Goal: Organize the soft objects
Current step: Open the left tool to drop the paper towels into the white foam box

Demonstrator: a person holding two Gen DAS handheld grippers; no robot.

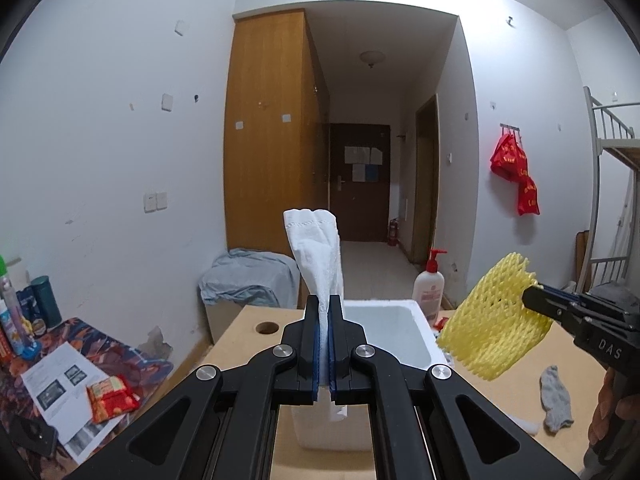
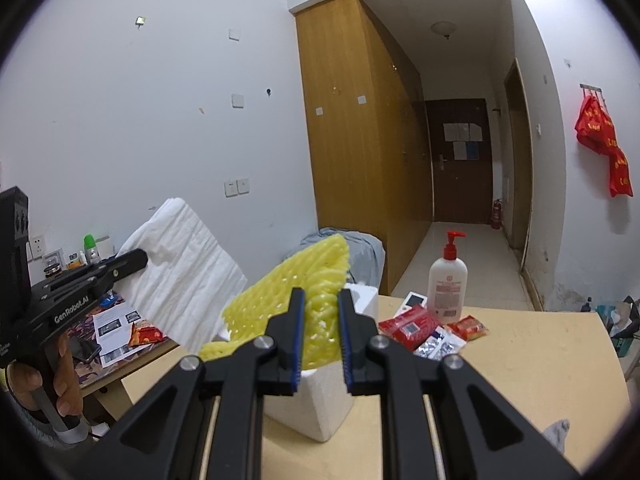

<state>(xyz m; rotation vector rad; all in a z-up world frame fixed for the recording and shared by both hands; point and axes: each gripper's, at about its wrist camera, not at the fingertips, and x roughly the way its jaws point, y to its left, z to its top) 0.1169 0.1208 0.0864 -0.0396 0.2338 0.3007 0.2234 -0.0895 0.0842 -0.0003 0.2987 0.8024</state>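
Left wrist view: my left claw (image 1: 325, 312) pinches the white towel (image 1: 316, 248) upright, directly above the white foam box (image 1: 400, 336) on the table (image 1: 240, 328). To its right, my right claw (image 1: 532, 300) grips the yellow foam net (image 1: 496, 320), beside the box's right rim, so the left is nearer for dropping in.

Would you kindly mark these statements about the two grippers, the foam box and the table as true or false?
1. The left gripper is shut on a white towel. True.
2. The right gripper holds a grey sock. False: it is shut on a yellow foam net; the grey sock lies on the table.
3. The white foam box already holds the towel. False: the towel is up in the left gripper, and what shows of the box's inside is bare.
4. A lotion bottle with a red pump stands on the table. True.
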